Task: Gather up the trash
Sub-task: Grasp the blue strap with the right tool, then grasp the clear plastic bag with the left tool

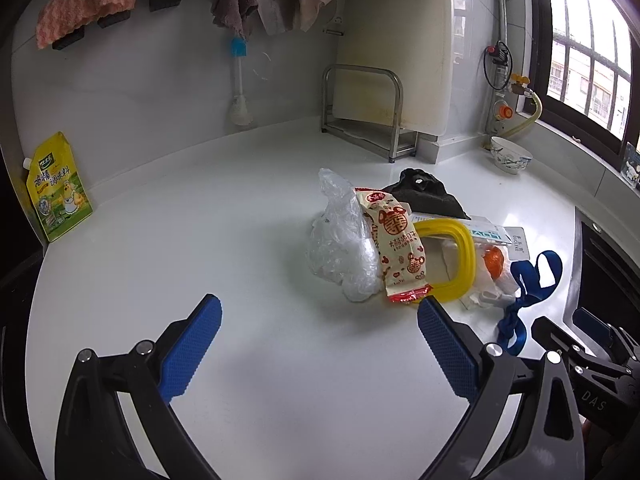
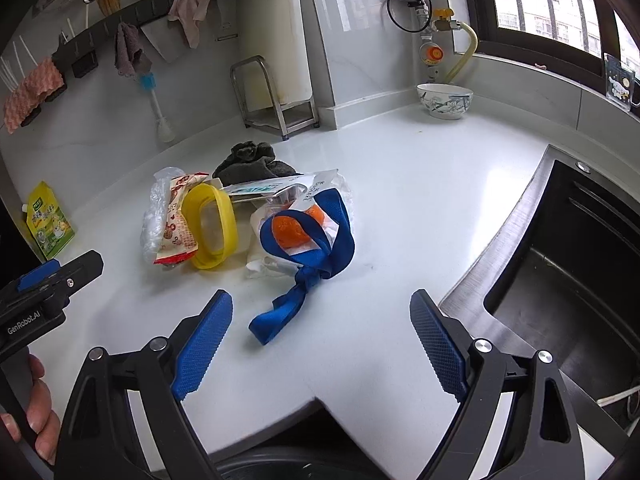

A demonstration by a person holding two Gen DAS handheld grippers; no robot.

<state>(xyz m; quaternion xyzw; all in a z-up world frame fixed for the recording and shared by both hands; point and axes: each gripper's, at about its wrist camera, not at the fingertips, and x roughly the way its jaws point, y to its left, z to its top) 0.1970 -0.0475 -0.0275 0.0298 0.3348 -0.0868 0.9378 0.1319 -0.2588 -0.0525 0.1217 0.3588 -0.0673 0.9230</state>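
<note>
Nearest, the left gripper [image 1: 318,330] and right gripper [image 2: 320,330] both stand with jaws spread wide, nothing between the pads, over bare counter [image 1: 200,240].

In the right view, a knotted blue ribbon [image 2: 304,276] lies just beyond the right gripper at 12 o'clock.

Behind it the trash sits in 1 heap: orange item in clear wrap [image 2: 288,232], yellow ring [image 2: 210,226] at 10 o'clock, red-printed wrapper [image 2: 176,224] and clear bag [image 2: 154,216] touching it, paper labels [image 2: 276,188], then a dark cloth [image 2: 252,162] farthest.

The sink [image 2: 560,280] is at 3 o'clock.

Judgement: approach step; no item yet taken. Next move likely calls for lowering 1 gripper onto the nearest piece and closing squarely, since the thin film may slip.
</note>
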